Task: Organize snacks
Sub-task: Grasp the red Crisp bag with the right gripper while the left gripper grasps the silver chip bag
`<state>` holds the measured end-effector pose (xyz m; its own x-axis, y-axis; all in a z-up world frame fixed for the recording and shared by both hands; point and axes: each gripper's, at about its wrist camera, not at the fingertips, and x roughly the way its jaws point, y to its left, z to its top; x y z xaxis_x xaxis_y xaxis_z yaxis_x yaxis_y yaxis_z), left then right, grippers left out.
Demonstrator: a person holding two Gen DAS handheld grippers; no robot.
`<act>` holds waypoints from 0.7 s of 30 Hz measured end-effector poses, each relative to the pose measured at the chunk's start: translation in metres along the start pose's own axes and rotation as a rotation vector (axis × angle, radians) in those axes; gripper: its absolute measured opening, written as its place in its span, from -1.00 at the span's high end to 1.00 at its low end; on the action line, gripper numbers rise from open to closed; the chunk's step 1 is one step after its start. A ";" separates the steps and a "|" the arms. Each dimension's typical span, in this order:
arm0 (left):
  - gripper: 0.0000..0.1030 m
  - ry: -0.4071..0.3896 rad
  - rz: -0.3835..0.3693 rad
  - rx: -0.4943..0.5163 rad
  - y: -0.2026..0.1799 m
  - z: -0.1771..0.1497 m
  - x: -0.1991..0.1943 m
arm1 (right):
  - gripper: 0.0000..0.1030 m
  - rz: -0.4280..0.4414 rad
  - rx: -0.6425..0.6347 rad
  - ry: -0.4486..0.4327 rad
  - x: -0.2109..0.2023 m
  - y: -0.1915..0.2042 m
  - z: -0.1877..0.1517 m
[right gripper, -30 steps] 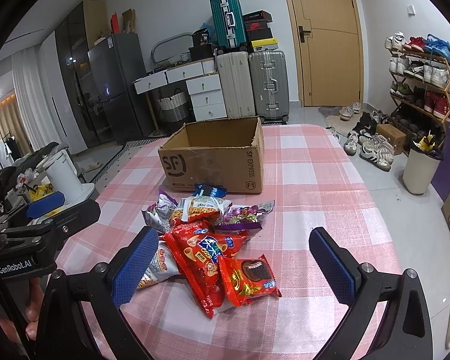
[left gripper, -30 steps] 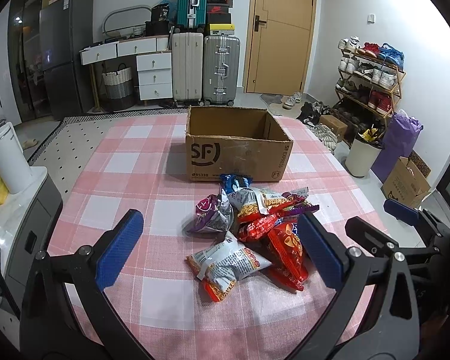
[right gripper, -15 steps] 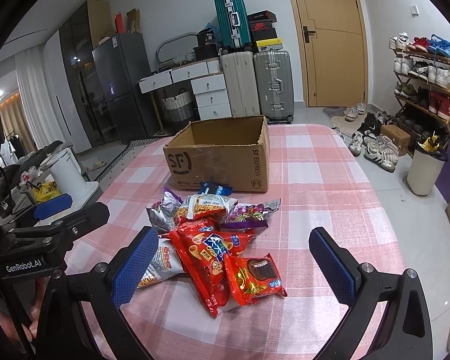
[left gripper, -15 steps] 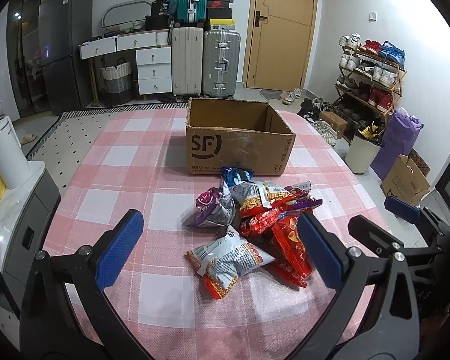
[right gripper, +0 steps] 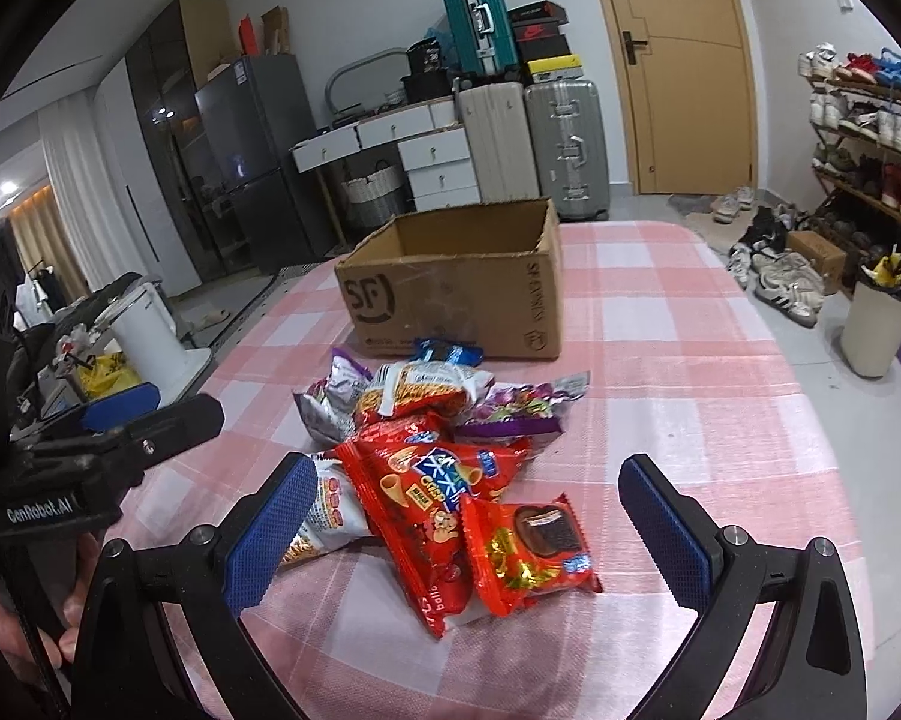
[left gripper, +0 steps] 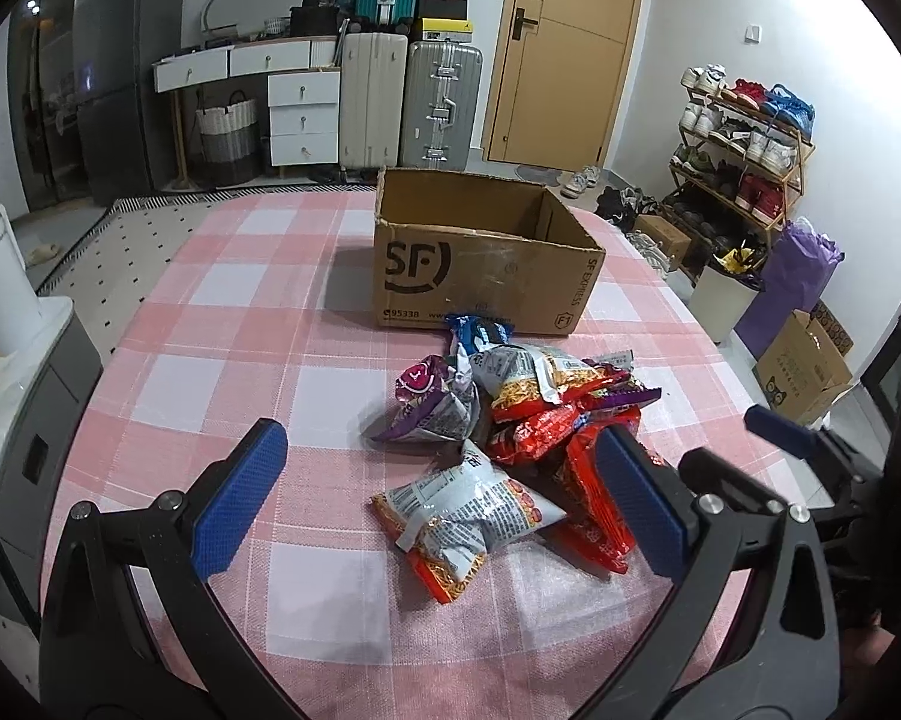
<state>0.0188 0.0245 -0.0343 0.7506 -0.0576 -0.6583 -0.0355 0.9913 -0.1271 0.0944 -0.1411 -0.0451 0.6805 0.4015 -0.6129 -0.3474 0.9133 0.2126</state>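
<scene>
Snack packets heaped before cardboard box — both claws wide apart, empty.

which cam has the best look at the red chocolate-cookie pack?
Right wrist view: the red cookie pack lies face up, unobstructed, at the near edge of the pile. In the left wrist view it cannot be picked out; that side of the pile sits behind a hand-held gripper finger.

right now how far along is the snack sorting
Barely started. Done: nothing, the box looks empty as far as its inside shows. In hand: nothing, the left gripper and right gripper hover open over the snacks. Left: the whole pile, lying on the table in front of the box.
</scene>
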 end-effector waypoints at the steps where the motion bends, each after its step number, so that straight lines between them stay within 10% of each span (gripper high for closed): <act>1: -0.99 0.001 -0.006 -0.004 0.003 0.000 0.003 | -0.99 0.005 0.001 0.009 0.005 0.000 -0.001; 21: -0.99 0.075 -0.034 -0.077 0.050 -0.008 0.064 | -0.99 0.162 0.071 0.165 0.101 -0.015 -0.002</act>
<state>0.0596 0.0697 -0.0885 0.7011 -0.1025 -0.7056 -0.0639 0.9766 -0.2054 0.1674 -0.1141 -0.1116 0.5028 0.5316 -0.6816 -0.3932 0.8429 0.3673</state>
